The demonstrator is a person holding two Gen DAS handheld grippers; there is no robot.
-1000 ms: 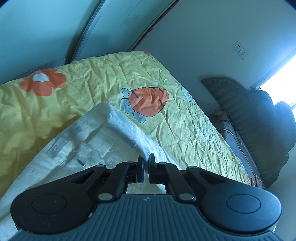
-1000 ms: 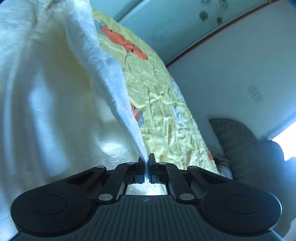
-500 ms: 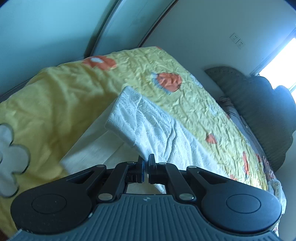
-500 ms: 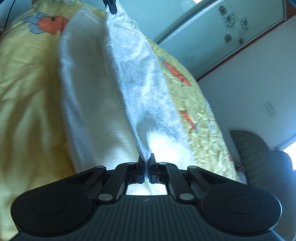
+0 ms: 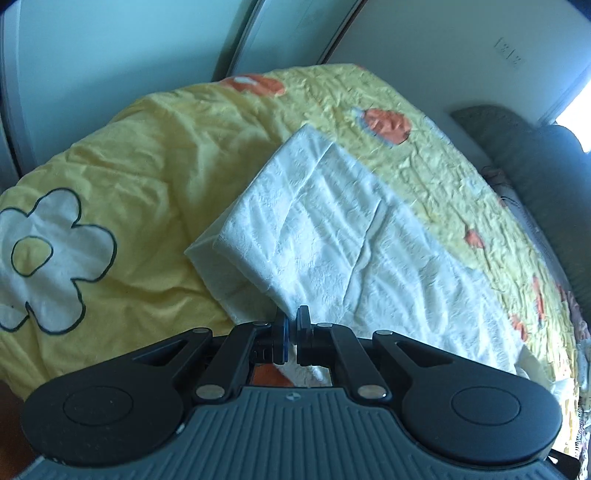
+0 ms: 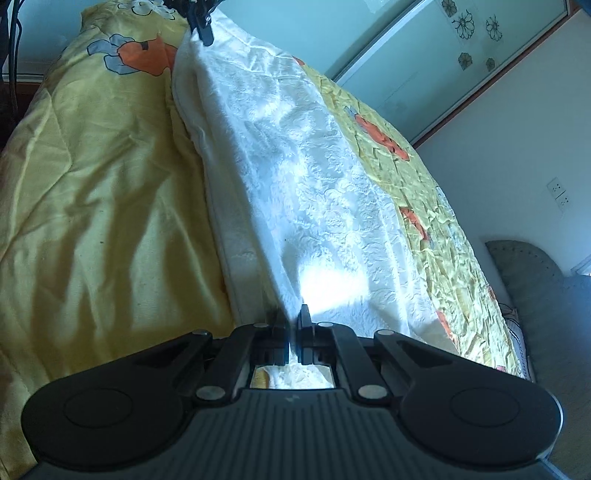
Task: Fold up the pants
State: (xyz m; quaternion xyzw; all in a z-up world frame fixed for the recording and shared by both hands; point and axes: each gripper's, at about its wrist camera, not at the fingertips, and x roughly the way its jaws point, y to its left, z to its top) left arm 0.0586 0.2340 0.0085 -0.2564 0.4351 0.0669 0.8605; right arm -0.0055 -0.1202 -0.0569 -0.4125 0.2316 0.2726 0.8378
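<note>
White textured pants (image 5: 332,236) lie folded over on the yellow bedspread (image 5: 147,166); a top layer is doubled back over the lower one. My left gripper (image 5: 291,317) is shut on the near corner of the top layer. In the right wrist view the same white pants (image 6: 295,177) stretch away along the bed. My right gripper (image 6: 293,315) is shut on the near edge of the pants. The left gripper (image 6: 201,22) shows at the far top of that view, pinching the other end of the same edge.
The yellow bedspread (image 6: 92,203) has orange and white flower prints and covers the whole bed. A grey padded headboard (image 5: 535,177) stands at the right. A sliding wardrobe door (image 6: 424,66) and a white wall with sockets (image 6: 559,194) lie beyond the bed.
Both grippers have carried the held edge of the pants across and down. The cloth that hung raised a second ago now lies doubled over flat on the bed.
</note>
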